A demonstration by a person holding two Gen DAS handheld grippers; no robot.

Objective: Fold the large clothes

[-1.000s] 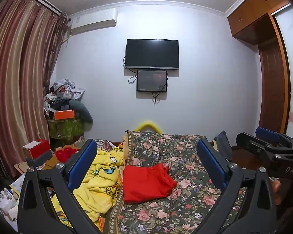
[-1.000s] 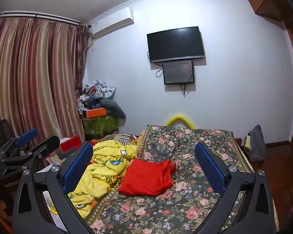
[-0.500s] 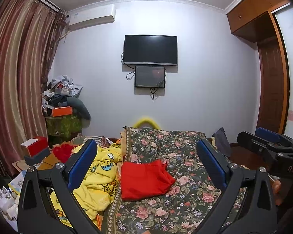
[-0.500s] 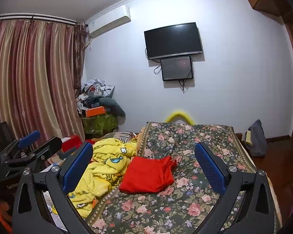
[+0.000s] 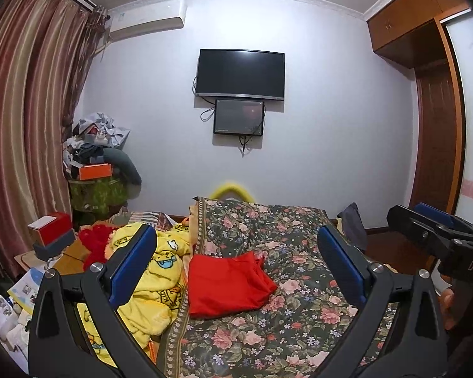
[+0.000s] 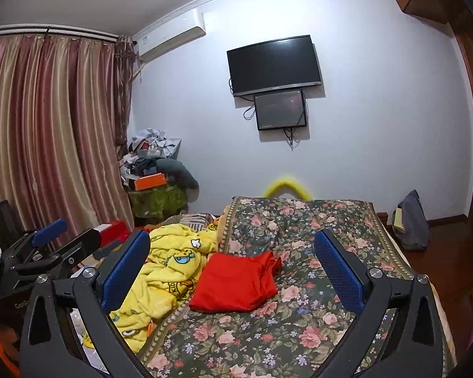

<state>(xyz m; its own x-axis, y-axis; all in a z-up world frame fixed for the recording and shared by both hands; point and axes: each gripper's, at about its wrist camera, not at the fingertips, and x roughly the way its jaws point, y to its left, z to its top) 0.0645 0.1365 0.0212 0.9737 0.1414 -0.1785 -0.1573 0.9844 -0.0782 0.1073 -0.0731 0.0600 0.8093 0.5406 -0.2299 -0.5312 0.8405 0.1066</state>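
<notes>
A red garment [image 5: 227, 283] lies folded on the dark floral bedspread [image 5: 268, 324], left of the bed's middle; it also shows in the right wrist view [image 6: 236, 280]. My left gripper [image 5: 236, 264] is open and empty, held above and short of the garment. My right gripper [image 6: 233, 264] is open and empty too, also back from the garment. Each gripper shows at the edge of the other's view, the right one [image 5: 438, 236] at the right and the left one [image 6: 53, 249] at the left.
A crumpled yellow cartoon-print blanket [image 5: 154, 277] lies left of the red garment, also in the right wrist view [image 6: 170, 271]. A cluttered stand [image 5: 97, 170] is in the far left corner by the curtains. A TV [image 5: 239, 74] hangs on the far wall. A dark bag [image 6: 410, 223] sits on the floor right of the bed.
Both grippers have tilted up slightly, so the bed and the red garment sit a little lower in both views. Both stay open and empty.
</notes>
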